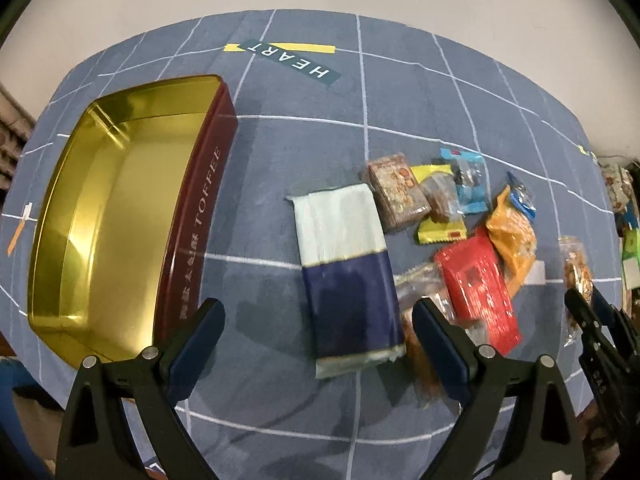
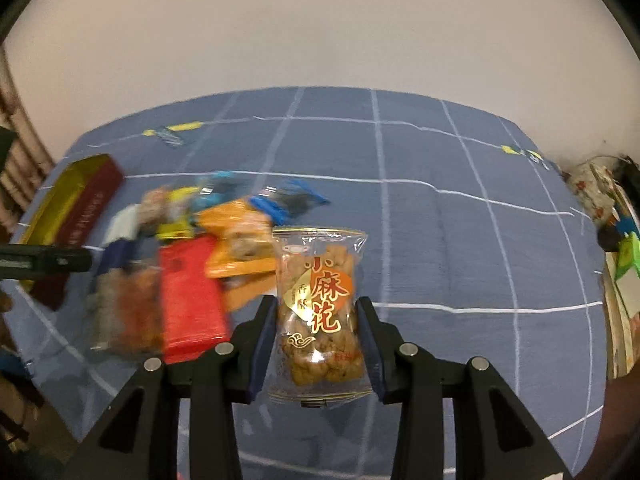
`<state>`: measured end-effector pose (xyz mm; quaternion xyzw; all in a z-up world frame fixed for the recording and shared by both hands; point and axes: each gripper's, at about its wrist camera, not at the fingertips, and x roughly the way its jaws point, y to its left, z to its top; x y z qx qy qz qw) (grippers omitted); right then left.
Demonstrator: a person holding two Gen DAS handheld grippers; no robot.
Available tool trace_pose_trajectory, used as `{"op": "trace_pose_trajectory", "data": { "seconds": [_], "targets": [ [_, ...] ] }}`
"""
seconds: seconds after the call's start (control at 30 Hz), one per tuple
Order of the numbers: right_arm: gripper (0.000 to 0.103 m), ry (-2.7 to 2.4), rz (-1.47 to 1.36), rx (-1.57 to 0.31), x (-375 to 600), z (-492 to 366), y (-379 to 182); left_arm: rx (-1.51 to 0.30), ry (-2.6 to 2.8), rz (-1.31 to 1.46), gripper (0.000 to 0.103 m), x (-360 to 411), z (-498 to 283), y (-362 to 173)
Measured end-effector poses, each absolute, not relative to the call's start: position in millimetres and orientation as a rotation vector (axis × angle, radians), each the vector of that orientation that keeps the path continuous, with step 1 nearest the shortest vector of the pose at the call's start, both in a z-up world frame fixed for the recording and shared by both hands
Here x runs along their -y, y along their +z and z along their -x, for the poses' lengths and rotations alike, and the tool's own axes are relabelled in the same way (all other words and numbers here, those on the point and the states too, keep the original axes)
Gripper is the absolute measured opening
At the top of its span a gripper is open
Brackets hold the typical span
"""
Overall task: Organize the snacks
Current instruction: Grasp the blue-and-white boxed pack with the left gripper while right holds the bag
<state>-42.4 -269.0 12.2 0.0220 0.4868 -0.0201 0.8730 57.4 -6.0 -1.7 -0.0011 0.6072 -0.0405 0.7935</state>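
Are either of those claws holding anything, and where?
The right gripper pinches a clear snack packet by its lower sides. The left gripper holds nothing.

Left gripper point(image 1: 318, 332) hovers wide open over the snack pile.

Under it lies a long pale-and-navy packet point(image 1: 347, 276) flat on the blue checked cloth point(image 1: 304, 140), between the two spread fingers point(image 1: 200, 338) and untouched by either. To the left stands the open toffee tin point(image 1: 200, 216), gold inside, nothing in it. To the right, a cluster: a red packet point(image 1: 478, 284), an orange bag point(image 1: 514, 240), a yellow wrapper point(image 1: 440, 232), a light-blue wrapper point(image 1: 470, 184) and a brown square pack point(image 1: 396, 190). At the far right edge, the other gripper point(image 1: 600, 320) carries a clear bag of fried snacks point(image 1: 576, 272).
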Motion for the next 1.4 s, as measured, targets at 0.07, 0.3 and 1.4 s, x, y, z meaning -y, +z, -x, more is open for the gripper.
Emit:
{"op": "trace_pose_trajectory", "data": {
  "seconds": [0.07, 0.3, 1.4],
  "targets": [
    [0.040, -0.070, -0.064, -1.005, 278, 38, 5, -1.310, -0.073, -0.003, 0.093, 8, -62, -5],
    [0.040, -0.135, -0.091, -0.977, 290, 26, -14, -1.333, -0.037, 0.005, 0.093, 6, -69, -20],
    [0.043, -0.162, -0.059, -0.917, 288, 23, -28, -1.344, -0.073, -0.021, 0.047, 2, -64, -43]
  ]
}}
